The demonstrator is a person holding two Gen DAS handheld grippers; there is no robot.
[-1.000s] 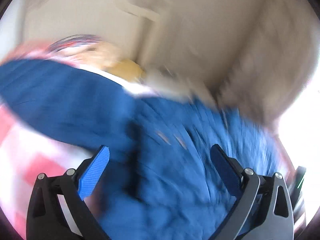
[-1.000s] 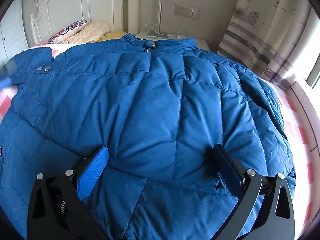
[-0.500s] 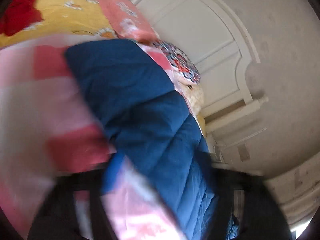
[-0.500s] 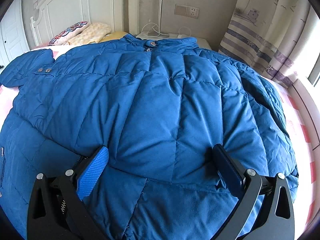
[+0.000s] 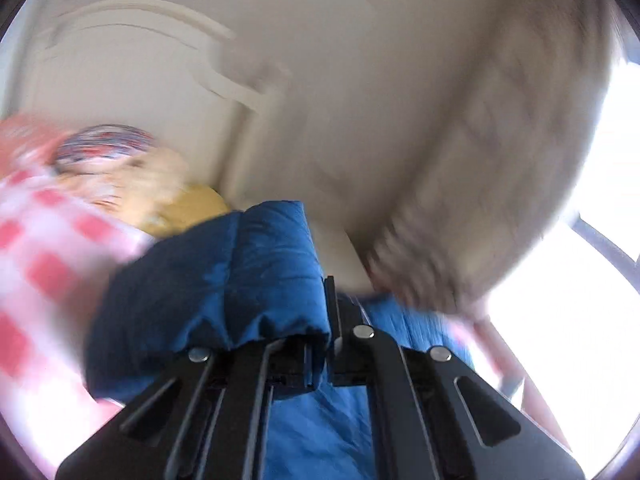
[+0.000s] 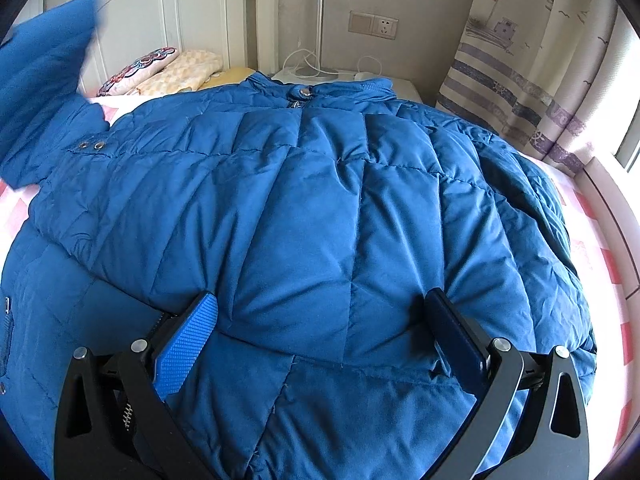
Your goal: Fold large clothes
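Observation:
A big blue quilted down jacket (image 6: 320, 220) lies spread on the bed, collar toward the headboard. My right gripper (image 6: 320, 320) is open, its fingers resting on the jacket's lower middle, empty. My left gripper (image 5: 320, 320) is shut on the jacket's sleeve (image 5: 240, 280), whose cuff bunches over the jaws. In the right wrist view that sleeve (image 6: 44, 64) is lifted in the air at the far left, blurred. The left gripper itself is out of sight there.
The bed has a pink and white checked sheet (image 6: 600, 272). Pillows (image 6: 160, 72) lie by the white headboard (image 6: 180, 16). A white nightstand (image 6: 404, 88) with a lamp pole and cables stands behind the collar. A striped curtain (image 6: 520, 80) hangs at the right.
My left gripper has closed on the sleeve and raised it off the bed; the sleeve lay flat at the left before. My right gripper has stayed in place, open.

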